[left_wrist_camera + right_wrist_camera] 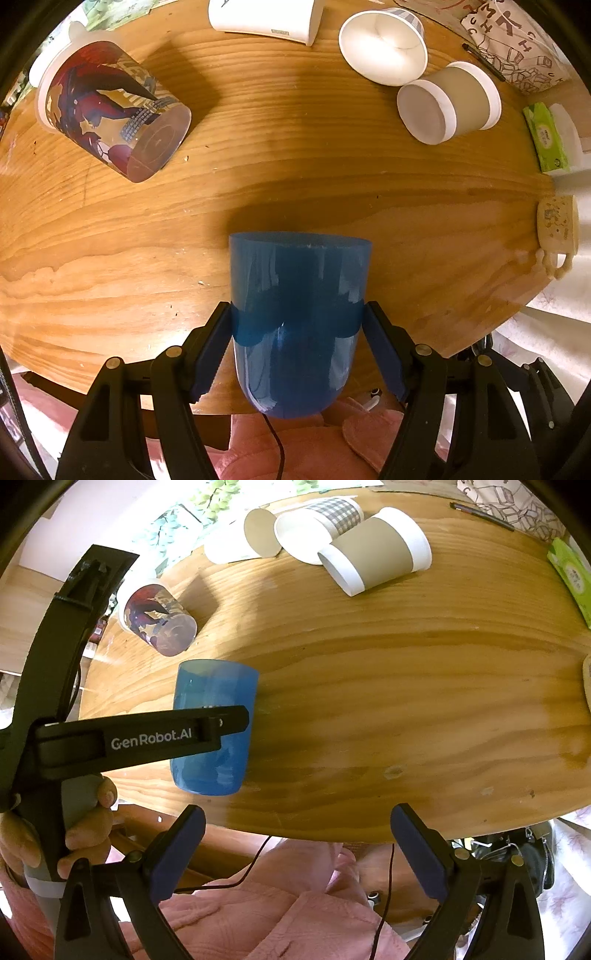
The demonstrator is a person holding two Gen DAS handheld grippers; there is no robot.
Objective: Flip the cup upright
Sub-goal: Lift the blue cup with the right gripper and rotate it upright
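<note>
A translucent blue plastic cup [299, 317] is held between the fingers of my left gripper [298, 321], which is shut on its middle. The cup's open rim points away from the camera, toward the table's far side; its rounded base is nearest me. In the right wrist view the blue cup [214, 686] stands near the table's front left edge with the left gripper's finger [155, 734] across it. My right gripper [297, 834] is open and empty at the table's near edge.
Several other cups lie on their sides on the wooden table [295, 155]: a printed cup [110, 110] at left, a white cup [384, 44] and a brown-sleeved cup [450, 103] at the back right. A green tissue pack [546, 136] and a cream mug [557, 221] sit at the right edge.
</note>
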